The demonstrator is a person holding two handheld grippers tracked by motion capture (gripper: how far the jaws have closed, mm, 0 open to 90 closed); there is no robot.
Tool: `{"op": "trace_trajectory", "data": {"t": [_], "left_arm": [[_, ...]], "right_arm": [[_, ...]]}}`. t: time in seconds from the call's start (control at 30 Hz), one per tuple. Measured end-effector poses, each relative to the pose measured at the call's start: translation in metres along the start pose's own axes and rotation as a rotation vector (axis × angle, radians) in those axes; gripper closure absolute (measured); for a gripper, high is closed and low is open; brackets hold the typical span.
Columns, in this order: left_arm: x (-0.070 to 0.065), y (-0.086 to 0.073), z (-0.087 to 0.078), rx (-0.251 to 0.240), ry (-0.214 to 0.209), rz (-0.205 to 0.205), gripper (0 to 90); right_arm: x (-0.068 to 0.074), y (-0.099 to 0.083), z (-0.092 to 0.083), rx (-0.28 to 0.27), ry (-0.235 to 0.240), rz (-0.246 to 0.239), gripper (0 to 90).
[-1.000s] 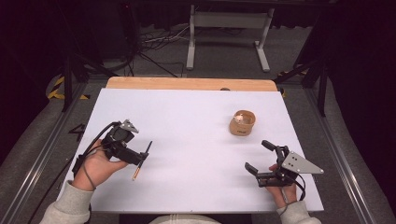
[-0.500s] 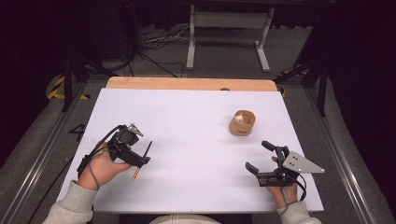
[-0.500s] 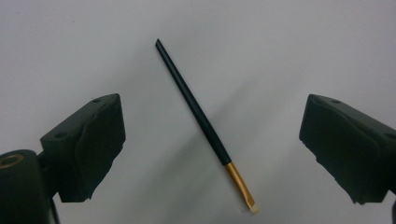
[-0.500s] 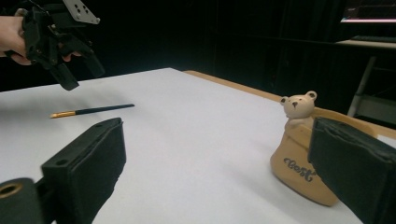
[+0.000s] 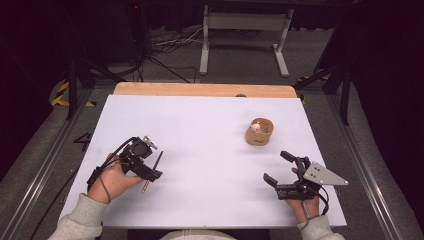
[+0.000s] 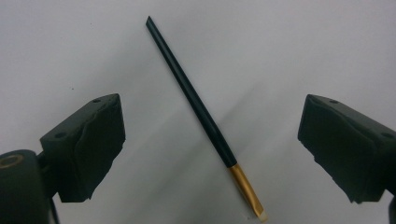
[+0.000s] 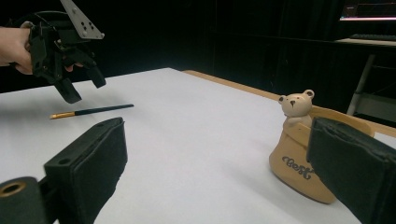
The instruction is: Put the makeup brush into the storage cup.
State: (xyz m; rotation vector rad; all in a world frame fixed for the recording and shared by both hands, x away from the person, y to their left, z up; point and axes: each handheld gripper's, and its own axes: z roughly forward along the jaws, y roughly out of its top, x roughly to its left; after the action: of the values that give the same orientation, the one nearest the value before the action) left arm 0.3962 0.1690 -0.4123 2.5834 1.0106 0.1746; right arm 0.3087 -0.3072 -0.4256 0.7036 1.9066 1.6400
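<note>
Black-handled and tipped with a gold ferrule, the brush (image 6: 205,121) lay flat on the white table (image 5: 210,130), directly under the left gripper (image 5: 152,175), whose jaws stood wide apart on either side of it without touching it. Seen from the right gripper view, that gripper hovered just above the brush. The right gripper (image 5: 280,170) rested near the table's front right edge, its jaws also spread and holding nothing. A tan bear-shaped holder (image 5: 259,132) stood upright beyond it, well apart from the brush.
</note>
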Motion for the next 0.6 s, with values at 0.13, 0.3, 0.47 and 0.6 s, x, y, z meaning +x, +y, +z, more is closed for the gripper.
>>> {"op": "trace_trajectory", "data": {"t": [0.13,0.3,0.47,0.6], "left_arm": [[0.001,0.000,0.004,0.020,-0.005,-0.011,8.3],[0.002,-0.001,0.008,0.035,0.005,-0.013,8.7],[0.001,-0.001,0.013,0.062,0.021,-0.020,14.1],[-0.001,-0.002,0.018,0.082,0.036,-0.007,20.1]], "right_arm": [[0.000,0.000,0.000,-0.002,0.004,0.004,5.5],[0.000,0.000,0.000,-0.001,0.009,0.007,6.0],[-0.001,0.000,0.000,-0.006,0.013,0.016,5.9],[-0.002,-0.001,-0.001,-0.013,0.016,0.027,5.9]]}}
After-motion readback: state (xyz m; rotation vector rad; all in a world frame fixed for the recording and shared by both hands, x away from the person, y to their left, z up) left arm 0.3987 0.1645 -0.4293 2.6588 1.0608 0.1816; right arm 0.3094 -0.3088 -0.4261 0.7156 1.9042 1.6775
